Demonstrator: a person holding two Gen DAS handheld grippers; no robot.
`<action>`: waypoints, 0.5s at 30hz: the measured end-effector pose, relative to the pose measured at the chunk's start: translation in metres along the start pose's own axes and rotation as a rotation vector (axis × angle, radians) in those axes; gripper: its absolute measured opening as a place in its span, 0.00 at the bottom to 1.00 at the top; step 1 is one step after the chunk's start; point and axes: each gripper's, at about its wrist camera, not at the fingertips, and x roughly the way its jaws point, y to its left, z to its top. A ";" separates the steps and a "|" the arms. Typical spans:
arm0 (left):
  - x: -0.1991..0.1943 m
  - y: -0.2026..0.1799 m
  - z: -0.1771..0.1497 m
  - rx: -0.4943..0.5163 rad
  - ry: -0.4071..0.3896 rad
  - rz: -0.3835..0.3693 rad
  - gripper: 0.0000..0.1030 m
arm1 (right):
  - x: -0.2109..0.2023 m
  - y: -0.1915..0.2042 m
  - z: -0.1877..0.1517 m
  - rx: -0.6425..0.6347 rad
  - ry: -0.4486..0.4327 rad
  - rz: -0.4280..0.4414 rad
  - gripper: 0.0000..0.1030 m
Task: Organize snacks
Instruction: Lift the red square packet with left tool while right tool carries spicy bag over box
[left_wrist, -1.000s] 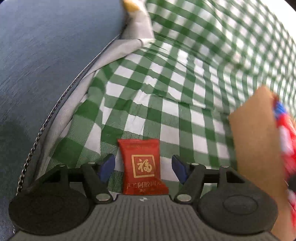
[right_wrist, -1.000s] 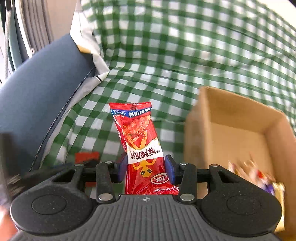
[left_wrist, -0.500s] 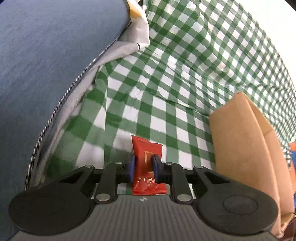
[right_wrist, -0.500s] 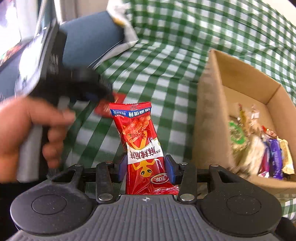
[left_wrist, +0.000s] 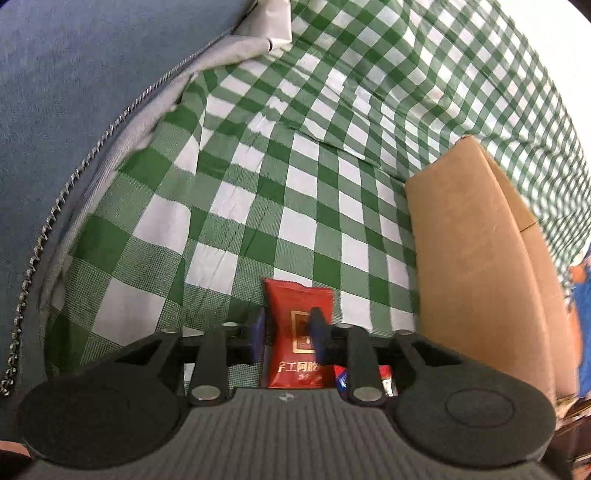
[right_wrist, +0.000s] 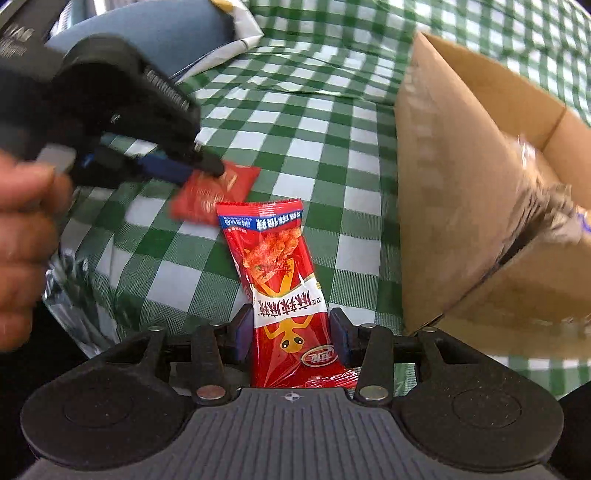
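**Gripping a snack packet in each gripper beside the box**

Looking along the left gripper (left_wrist: 286, 328), its blue pads are clamped on a small red sachet (left_wrist: 299, 332) with gold print, held above the green checked cloth (left_wrist: 258, 184). The cardboard box (left_wrist: 476, 266) stands just to the right; a blue cushion (left_wrist: 74, 74) fills the left edge.

From the right wrist, the right gripper (right_wrist: 291, 334) is closed on a long red snack packet (right_wrist: 284, 291) — its top points forward over the cloth. The box (right_wrist: 461, 184) sits to the right, and the left gripper (right_wrist: 199, 168) shows at left, pinching the sachet (right_wrist: 214, 188) — blurred.
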 end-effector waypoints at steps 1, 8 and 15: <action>-0.002 -0.002 -0.002 0.012 -0.015 0.007 0.38 | 0.001 0.000 0.002 0.002 -0.004 -0.002 0.46; 0.009 -0.025 -0.009 0.136 -0.020 0.047 0.40 | 0.006 -0.008 0.001 0.041 0.007 0.032 0.58; 0.017 -0.038 -0.017 0.226 -0.031 0.099 0.40 | 0.005 -0.009 0.003 0.041 0.005 0.066 0.66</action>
